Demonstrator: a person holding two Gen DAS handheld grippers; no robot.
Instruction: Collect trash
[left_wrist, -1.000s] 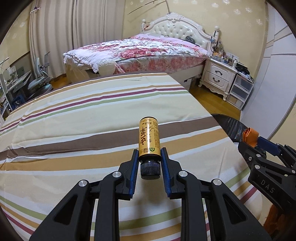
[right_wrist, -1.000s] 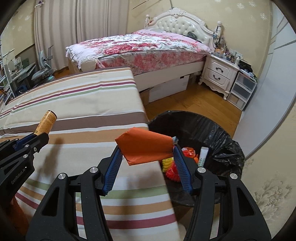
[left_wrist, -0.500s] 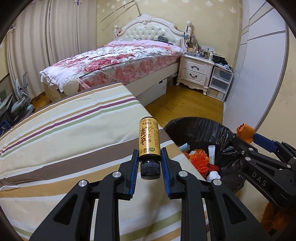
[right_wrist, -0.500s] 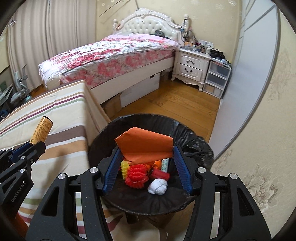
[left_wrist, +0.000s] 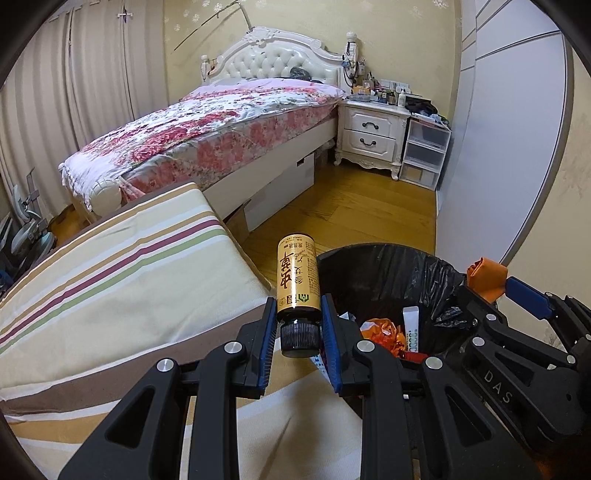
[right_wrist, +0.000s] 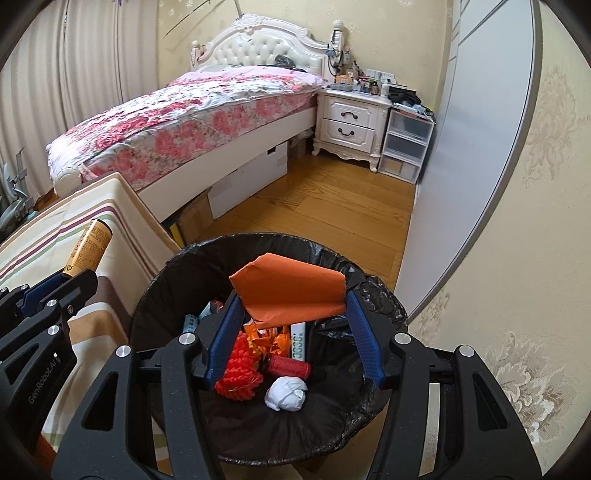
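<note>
From the left wrist, the left gripper (left_wrist: 298, 325) clamps a gold bottle (left_wrist: 297, 277) near its black cap, apparently not yet over the black-lined bin (left_wrist: 384, 266) just right of it. From the right wrist, the right gripper (right_wrist: 295, 325) pinches an orange paper (right_wrist: 291, 291) above the bin (right_wrist: 177, 273), which already holds several scraps; both pieces are left to drop.

Black hand-held gripper (left_wrist: 298, 325), blue pads (left_wrist: 268, 334), silver screws

The wooden floor (right_wrist: 332, 218) carries the black-lined trash bin (right_wrist: 384, 306) beside the striped mattress (left_wrist: 122, 280).
</note>
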